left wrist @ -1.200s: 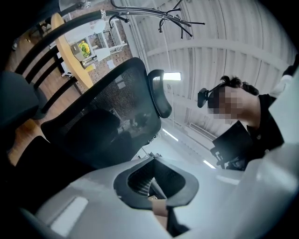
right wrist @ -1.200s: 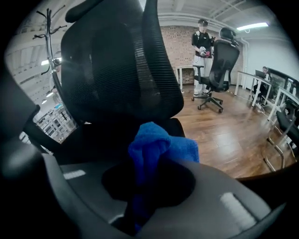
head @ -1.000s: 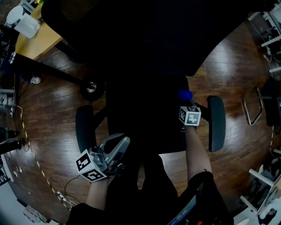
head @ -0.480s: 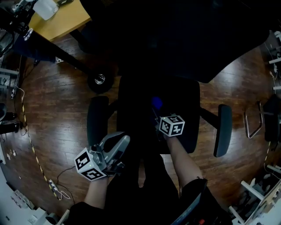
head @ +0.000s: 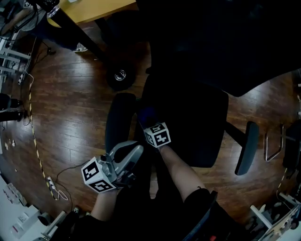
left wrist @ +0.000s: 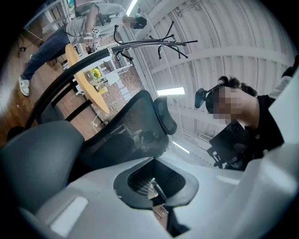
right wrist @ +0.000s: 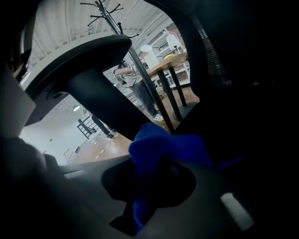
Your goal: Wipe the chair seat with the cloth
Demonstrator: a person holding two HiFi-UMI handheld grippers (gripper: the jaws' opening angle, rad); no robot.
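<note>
The black chair seat (head: 193,124) fills the middle of the head view. My right gripper (head: 149,120) is shut on a blue cloth (head: 146,114) and presses it onto the seat's left edge, beside the left armrest (head: 118,121). In the right gripper view the bunched cloth (right wrist: 163,151) sits between the jaws, under the dark armrest (right wrist: 91,70). My left gripper (head: 133,152) hangs off the seat's front left corner, jaws together, holding nothing. In the left gripper view it (left wrist: 156,192) points up at the chair's backrest (left wrist: 126,135).
The right armrest (head: 248,147) juts out at the right. A wooden table (head: 94,7) and a chair caster (head: 121,75) lie at the upper left. A cable (head: 35,141) trails over the wood floor. A metal frame (head: 273,141) stands far right. A person (left wrist: 70,32) stands by the table.
My right gripper has dragged the blue cloth leftward across the seat, from near the right armrest to the left edge. The left gripper has stayed where it was.
</note>
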